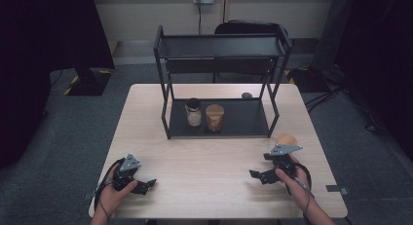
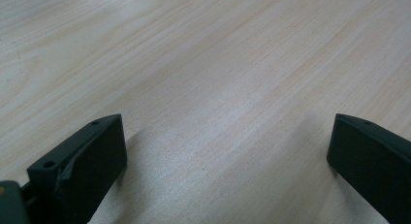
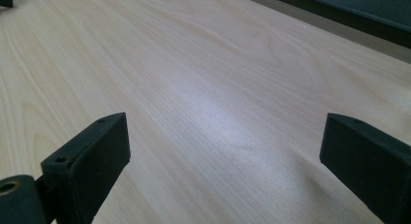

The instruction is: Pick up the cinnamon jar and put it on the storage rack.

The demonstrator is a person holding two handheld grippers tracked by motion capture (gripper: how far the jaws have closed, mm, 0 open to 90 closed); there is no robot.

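cut off: person's forearms by the bottom edge, high view | hidden: part of orange ball (image 1: 287, 139) behind right gripper (image 1: 257, 175) | too small to tell: dark lump (image 1: 247, 95) by rack (image 1: 220, 46); what fills the two jars (image 1: 194, 112)

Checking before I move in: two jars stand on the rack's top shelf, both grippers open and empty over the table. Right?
Not quite. The two jars, the dark-lidded jar and the wooden-lidded jar, stand on the rack's bottom shelf, not the top one, as the high view shows. The rest holds: left gripper and right gripper are open and empty over the table.
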